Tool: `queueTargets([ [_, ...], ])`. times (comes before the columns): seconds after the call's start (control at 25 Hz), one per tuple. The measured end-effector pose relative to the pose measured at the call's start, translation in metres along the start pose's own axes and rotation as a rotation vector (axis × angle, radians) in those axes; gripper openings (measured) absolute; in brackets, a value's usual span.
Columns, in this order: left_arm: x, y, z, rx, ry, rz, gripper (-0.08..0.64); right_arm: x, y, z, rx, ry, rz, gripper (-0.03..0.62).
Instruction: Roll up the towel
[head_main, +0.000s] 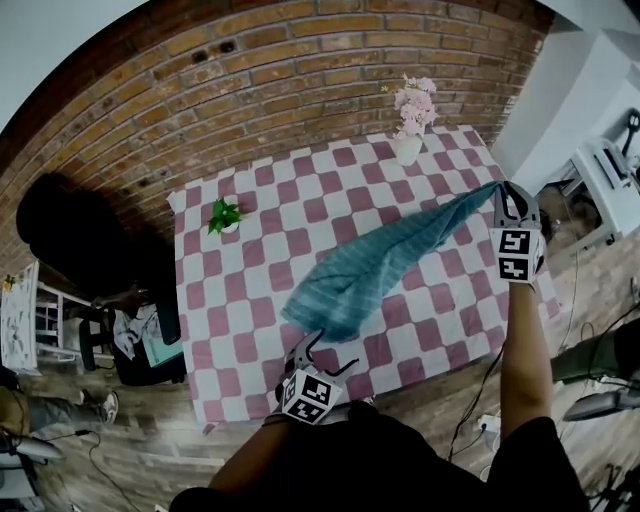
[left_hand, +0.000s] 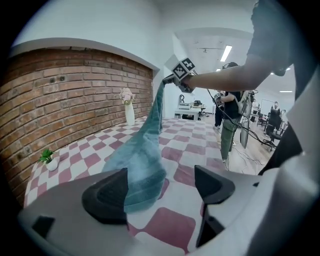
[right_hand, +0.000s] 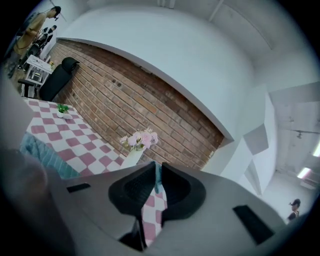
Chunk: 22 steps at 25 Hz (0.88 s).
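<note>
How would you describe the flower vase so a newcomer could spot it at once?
Find the brick wall, then the pink-and-white checked table in front of it. At the table's far edge, toward the right of the head view, stands a white vase. It alone holds pink flowers; the small pot further left holds green leaves.

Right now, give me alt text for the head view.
A blue-green ribbed cloth towel slopes up from a pink-and-white checked table, one corner pinched in the fingers of the right gripper. The left gripper, fingers open, sits at the towel's low end.
</note>
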<state>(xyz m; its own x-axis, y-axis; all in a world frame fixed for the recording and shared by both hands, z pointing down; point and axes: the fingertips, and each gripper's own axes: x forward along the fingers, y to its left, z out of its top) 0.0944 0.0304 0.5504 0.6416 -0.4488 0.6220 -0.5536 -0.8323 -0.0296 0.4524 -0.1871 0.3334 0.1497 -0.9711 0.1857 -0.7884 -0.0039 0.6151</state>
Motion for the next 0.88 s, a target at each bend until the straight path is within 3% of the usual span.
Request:
queueTargets([
  [0.32, 0.041, -0.009, -0.027, 0.156, 0.136, 0.005, 0.38, 0.004, 0.0, -0.069, 0.029, 0.083, 0.021, 0.035],
  [0.44, 0.05, -0.01, -0.033, 0.203, 0.169, 0.006, 0.315, 0.002, 0.006, -0.084, 0.029, 0.094, 0.029, 0.035],
  [0.6, 0.062, -0.003, -0.036, 0.269, 0.207, 0.064, 0.204, -0.002, 0.009, -0.102, 0.031, 0.113, 0.04, 0.035],
  [0.76, 0.066, 0.007, -0.038, 0.322, 0.249, 0.135, 0.019, -0.006, 0.012, -0.11, 0.031, 0.114, 0.052, 0.035],
  [0.88, 0.064, 0.01, -0.031, 0.302, 0.245, 0.14, 0.006, -0.005, 0.011, -0.114, 0.031, 0.11, 0.055, 0.035],
])
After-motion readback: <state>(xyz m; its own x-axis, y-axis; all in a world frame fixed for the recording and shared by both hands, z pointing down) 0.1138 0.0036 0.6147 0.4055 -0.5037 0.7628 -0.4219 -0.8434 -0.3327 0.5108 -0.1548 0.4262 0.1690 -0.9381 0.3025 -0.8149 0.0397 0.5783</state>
